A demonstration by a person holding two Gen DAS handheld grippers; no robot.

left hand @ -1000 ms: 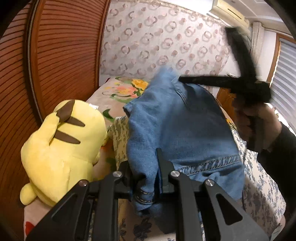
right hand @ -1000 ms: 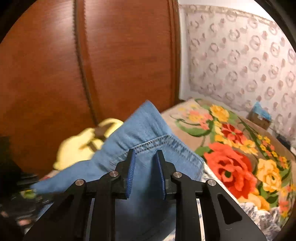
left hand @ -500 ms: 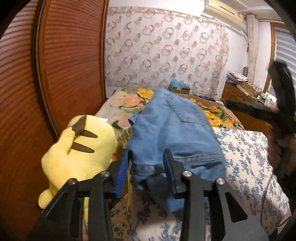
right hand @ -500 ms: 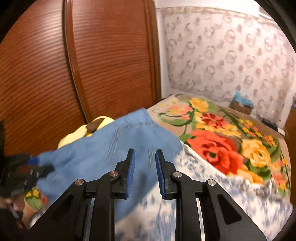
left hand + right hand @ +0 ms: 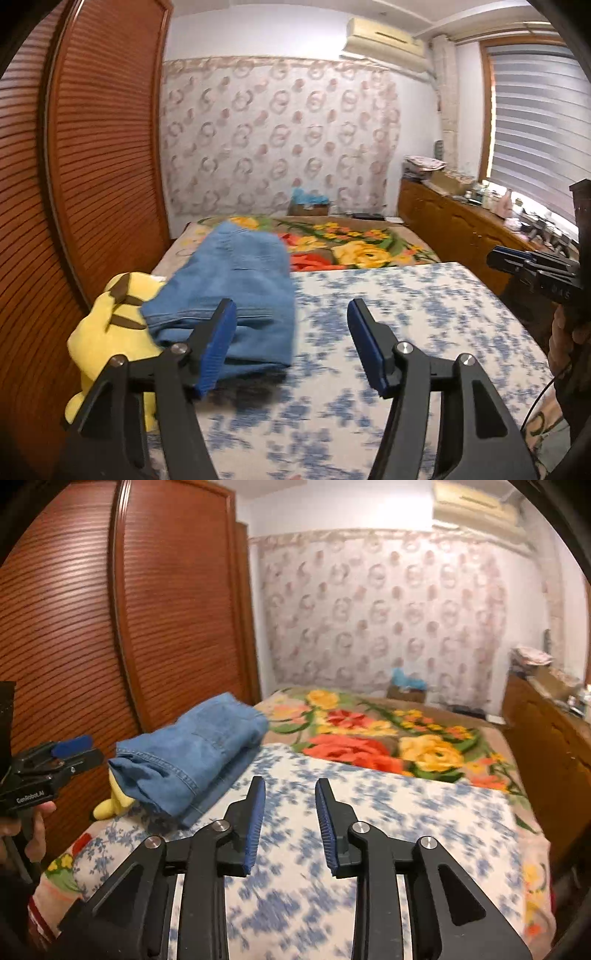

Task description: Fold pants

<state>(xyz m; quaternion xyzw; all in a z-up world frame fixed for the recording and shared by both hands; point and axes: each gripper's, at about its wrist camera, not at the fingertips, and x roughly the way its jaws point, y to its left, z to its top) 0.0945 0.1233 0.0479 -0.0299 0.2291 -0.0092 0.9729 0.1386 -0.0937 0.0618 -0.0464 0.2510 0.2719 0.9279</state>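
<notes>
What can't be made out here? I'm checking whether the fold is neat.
- Jeans, near edge: left wrist view, covered by the left gripper finger.
- Yellow plush toy: right wrist view, mostly under the jeans.
- Blue floral sheet: blurred in both views.
- Dresser clutter: too small.

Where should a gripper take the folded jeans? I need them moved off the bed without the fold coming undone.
Judging by its pose, grip the folded jeans at the stacked hem end facing the camera, from the front, pinching all layers together.
</notes>
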